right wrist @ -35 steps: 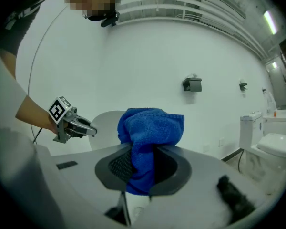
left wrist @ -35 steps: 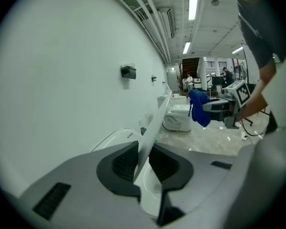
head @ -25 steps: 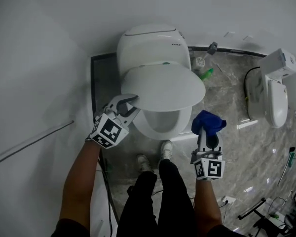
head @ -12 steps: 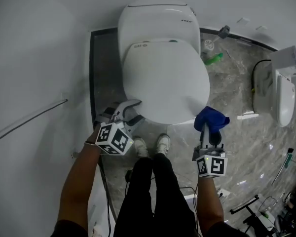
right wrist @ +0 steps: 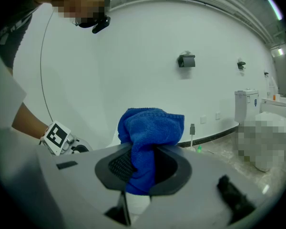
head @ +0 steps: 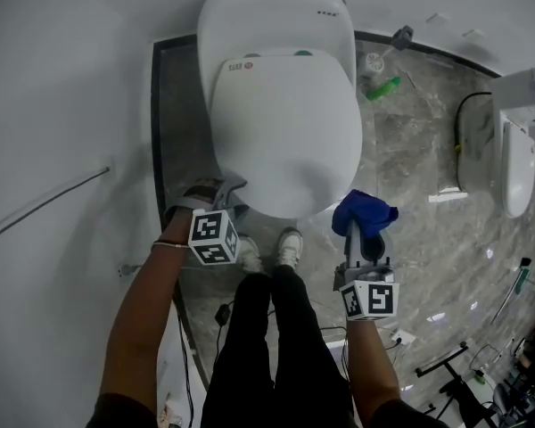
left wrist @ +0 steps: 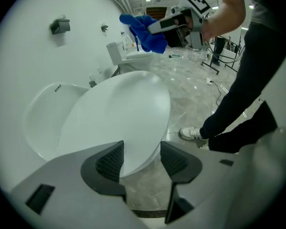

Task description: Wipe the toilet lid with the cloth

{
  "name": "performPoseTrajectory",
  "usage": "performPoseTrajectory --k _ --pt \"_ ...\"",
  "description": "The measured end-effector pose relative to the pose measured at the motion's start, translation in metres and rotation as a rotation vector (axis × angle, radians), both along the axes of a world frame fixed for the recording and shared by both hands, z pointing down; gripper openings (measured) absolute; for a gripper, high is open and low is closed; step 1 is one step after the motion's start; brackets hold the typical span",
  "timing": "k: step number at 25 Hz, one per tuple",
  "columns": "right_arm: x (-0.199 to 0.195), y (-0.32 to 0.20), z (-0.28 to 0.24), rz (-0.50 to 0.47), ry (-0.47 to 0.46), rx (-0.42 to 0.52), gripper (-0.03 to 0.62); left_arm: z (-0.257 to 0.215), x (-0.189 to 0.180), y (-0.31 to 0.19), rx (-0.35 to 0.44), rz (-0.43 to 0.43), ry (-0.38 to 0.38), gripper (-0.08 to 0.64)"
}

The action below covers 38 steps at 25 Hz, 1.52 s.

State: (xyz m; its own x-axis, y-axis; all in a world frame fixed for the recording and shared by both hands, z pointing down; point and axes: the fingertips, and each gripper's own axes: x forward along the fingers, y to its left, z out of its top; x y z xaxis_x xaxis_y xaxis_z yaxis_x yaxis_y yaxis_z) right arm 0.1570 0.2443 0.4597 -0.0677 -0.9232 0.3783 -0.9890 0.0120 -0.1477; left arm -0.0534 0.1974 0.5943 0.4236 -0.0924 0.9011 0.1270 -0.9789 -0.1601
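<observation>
The toilet lid (head: 285, 141) lies shut over the bowl, white and bare, with the tank (head: 272, 16) behind it against the wall. The person stands right at the front of it, white shoes (head: 290, 243) just short of the lid's rounded front edge.

The left gripper (head: 223, 188) is down at the lid's front left corner, pointing steeply down. Its jaws have just been opening and now stand wide apart; the lid's rim shows in the gap between the dark pads (left wrist: 110, 160), but they do not press on it, and nothing is gripped.

The right gripper (head: 364, 232) hangs off the lid's front right side, over the marble floor (head: 410, 150) and clear of the lid. Its jaws are clamped on the blue cloth (head: 364, 214), which bunches up above the jaws and hangs a little below them. The cloth does not touch the lid.

Farther right a green bottle (head: 383, 87) lies on the floor near the wall, and a second toilet (head: 517, 150) stands well apart
</observation>
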Motion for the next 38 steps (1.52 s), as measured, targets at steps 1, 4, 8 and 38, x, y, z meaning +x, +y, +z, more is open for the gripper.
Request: performPoseTrajectory --k 1,4,8,38 --pt "-0.002 0.002 0.002 -0.008 -0.006 -0.003 0.066 0.009 -0.001 0.003 -0.007 0.007 -0.023 0.229" --pt "-0.006 0.007 0.005 -0.028 -0.020 -0.007 0.066 0.034 -0.001 0.009 -0.029 0.013 -0.085 0.232" --pt "-0.007 0.007 0.009 -0.036 -0.028 -0.006 0.066 0.057 0.000 0.006 -0.053 -0.005 -0.136 0.230" --pt "-0.069 -0.104 0.027 -0.328 -0.040 -0.083 0.066 -0.024 -0.010 -0.067 -0.185 -0.968 0.340 0.011"
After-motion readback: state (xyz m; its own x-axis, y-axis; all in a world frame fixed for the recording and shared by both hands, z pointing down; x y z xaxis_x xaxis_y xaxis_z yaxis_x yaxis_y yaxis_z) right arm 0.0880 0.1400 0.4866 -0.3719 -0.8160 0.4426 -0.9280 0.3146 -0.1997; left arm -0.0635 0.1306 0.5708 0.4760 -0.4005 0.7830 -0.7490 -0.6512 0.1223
